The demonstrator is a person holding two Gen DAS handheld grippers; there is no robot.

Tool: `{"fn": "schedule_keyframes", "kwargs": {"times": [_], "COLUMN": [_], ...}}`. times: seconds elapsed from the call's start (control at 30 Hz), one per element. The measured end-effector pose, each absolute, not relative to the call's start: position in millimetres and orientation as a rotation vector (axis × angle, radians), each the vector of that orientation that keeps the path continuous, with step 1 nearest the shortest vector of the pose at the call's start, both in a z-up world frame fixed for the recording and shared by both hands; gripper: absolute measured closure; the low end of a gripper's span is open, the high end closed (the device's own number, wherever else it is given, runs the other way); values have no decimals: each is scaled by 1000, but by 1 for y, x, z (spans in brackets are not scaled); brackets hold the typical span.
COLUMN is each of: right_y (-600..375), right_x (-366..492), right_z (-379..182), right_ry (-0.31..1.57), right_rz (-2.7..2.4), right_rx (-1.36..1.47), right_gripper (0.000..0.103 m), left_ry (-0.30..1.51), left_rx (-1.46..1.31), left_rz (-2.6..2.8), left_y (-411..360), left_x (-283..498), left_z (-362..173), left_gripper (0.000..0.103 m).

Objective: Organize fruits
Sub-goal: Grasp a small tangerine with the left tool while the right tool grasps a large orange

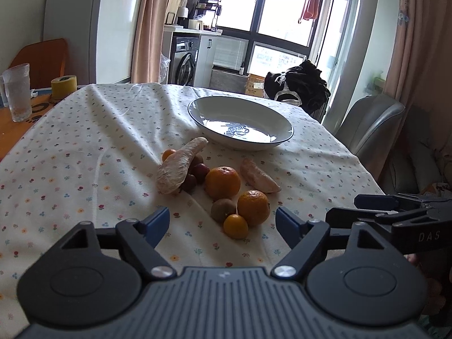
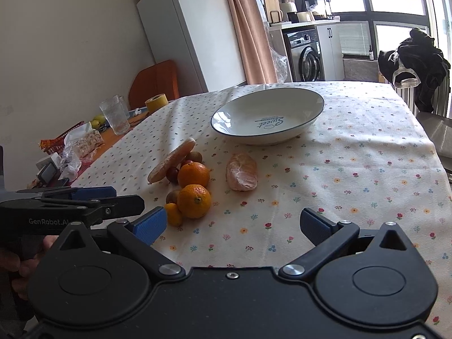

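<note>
Both the left gripper (image 1: pixel 223 223) and right gripper (image 2: pixel 233 224) hover released, empty. Near them lie two large oranges (image 1: pixel 222 182), two peeled pomelo segments (image 1: pixel 178 169), one brown kiwi (image 1: pixel 223 210); the white blue-rimmed bowl (image 1: pixel 240 121) sits farther back

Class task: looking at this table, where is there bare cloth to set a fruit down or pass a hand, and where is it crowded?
Free: the bowl is empty. Bare cloth lies right of the peeled segment, toward the table's right edge, and left of the fruit cluster toward the glass. Crowded: the cluster itself, where oranges, kiwis and small fruits touch, right before the open left tongs.
</note>
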State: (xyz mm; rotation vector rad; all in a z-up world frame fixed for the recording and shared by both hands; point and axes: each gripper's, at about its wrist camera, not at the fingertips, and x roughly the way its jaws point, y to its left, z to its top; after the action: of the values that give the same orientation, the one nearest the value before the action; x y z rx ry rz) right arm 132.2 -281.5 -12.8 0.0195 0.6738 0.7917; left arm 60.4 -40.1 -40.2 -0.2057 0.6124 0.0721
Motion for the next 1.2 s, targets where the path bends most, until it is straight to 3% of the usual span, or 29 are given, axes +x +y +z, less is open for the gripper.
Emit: {"fn": "schedule_keyframes", "kwargs": {"times": [0.07, 0.3, 0.47, 0.73, 0.83, 1.2], "right_y": [-283, -285, -285, -275, -269, -242], "right_x": [136, 151, 158, 163, 165, 163], "right_z": [-16, -30, -35, -42, -42, -40], "right_ry": [682, 742, 760, 778, 779, 778], "right_rz": [797, 800, 812, 842, 867, 921], "right_rx": [37, 102, 117, 110, 117, 94], "right_gripper": [10, 27, 28, 28, 28, 34], "left_ry": [625, 640, 656, 678, 706, 673], "left_rx": [-223, -257, -270, -276, -260, -251], "left_rz": [54, 41, 23, 24, 48, 85], "left_y": [-41, -42, -45, -50, -50, -39], "left_x": [65, 81, 91, 103, 104, 94], "left_z": [-44, -53, -60, -71, -76, -65], "left_gripper": [34, 49, 61, 62, 77, 79]}}
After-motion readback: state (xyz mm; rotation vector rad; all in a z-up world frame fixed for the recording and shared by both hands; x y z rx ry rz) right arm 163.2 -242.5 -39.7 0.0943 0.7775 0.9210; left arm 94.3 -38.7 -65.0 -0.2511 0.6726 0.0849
